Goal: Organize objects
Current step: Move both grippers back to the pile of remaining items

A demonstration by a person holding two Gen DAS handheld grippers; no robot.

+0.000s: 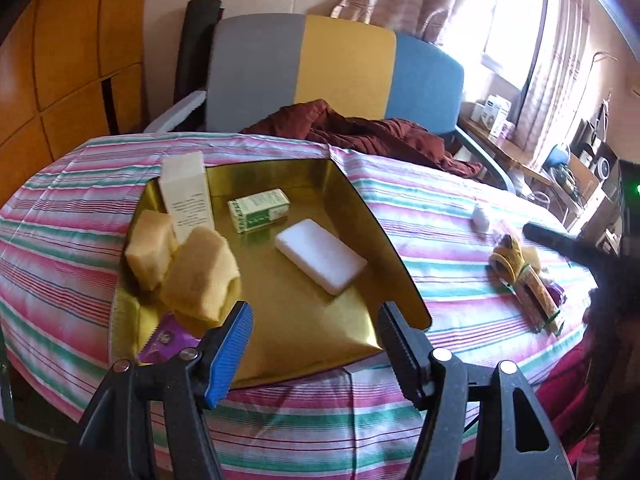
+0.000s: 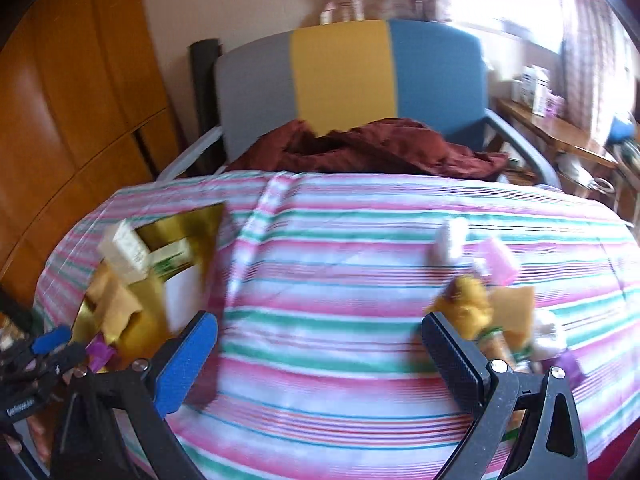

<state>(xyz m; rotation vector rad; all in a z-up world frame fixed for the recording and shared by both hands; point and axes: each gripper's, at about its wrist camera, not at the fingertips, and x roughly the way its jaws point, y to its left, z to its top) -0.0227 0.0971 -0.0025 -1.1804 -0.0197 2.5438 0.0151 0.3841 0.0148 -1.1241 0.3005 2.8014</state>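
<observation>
A gold tray [image 1: 304,320] lies on the striped tablecloth. It holds a tall white box [image 1: 186,194], a green box [image 1: 259,210], a white soap bar [image 1: 320,255], two yellow sponges [image 1: 200,276] and a purple packet [image 1: 166,340]. My left gripper [image 1: 316,332] is open and empty over the tray's near edge. My right gripper [image 2: 320,344] is open and empty above the cloth. Loose items lie at the right: a yellow packet [image 2: 470,304], a pink item [image 2: 500,260] and a small white bottle [image 2: 448,244]. The tray also shows at the left of the right wrist view [image 2: 208,216].
A grey, yellow and blue chair [image 1: 340,64] with a maroon cloth [image 1: 360,128] stands behind the table. Wooden cabinets [image 1: 60,60] are at the left. A cluttered wooden side table [image 2: 560,132] stands at the right under the window.
</observation>
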